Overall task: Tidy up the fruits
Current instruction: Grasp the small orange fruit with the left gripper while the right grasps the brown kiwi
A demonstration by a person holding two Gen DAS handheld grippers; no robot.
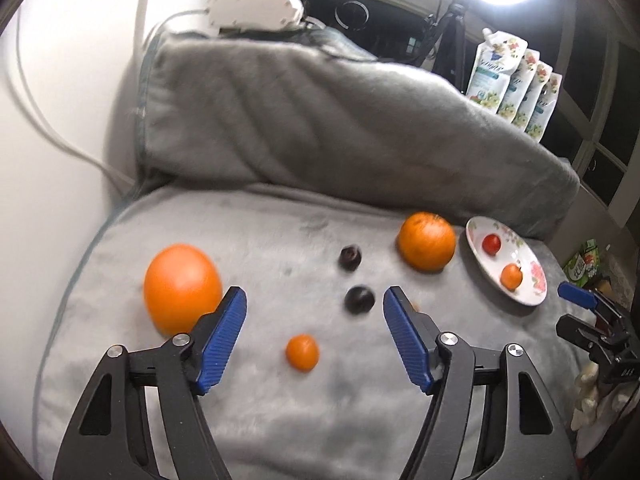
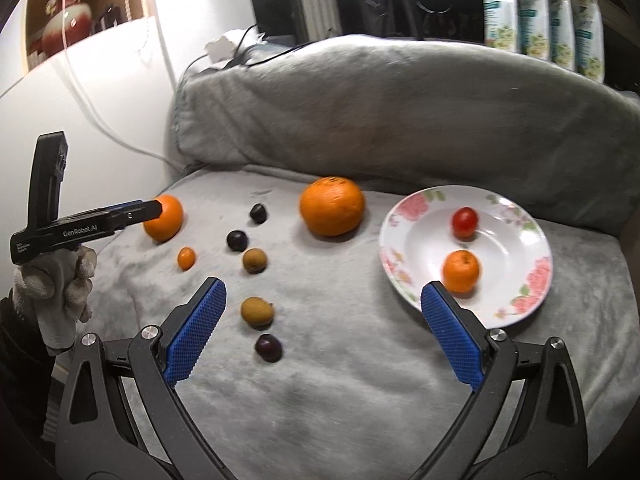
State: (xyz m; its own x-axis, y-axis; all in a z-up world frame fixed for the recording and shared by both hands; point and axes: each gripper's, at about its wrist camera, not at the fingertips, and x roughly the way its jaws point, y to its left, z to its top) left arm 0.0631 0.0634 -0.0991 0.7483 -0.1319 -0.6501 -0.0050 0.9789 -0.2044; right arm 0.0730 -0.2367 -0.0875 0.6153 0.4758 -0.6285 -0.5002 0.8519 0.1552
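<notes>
Left fingers (image 1: 314,294) released — small orange (image 1: 302,352) lies between them; right fingers (image 2: 322,284) released too, plate (image 2: 516,312) beside.

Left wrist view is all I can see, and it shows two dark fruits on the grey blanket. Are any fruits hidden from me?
Observer: Yes, a third dark fruit lies on the blanket, just ahead of the right gripper.
Operator: Anything else?
Observer: Two more. The upper brown fruit and the lower brown fruit lie in line with it.
Operator: Is the right gripper carrying something?
Observer: No, its jaws stand open and empty.
</notes>
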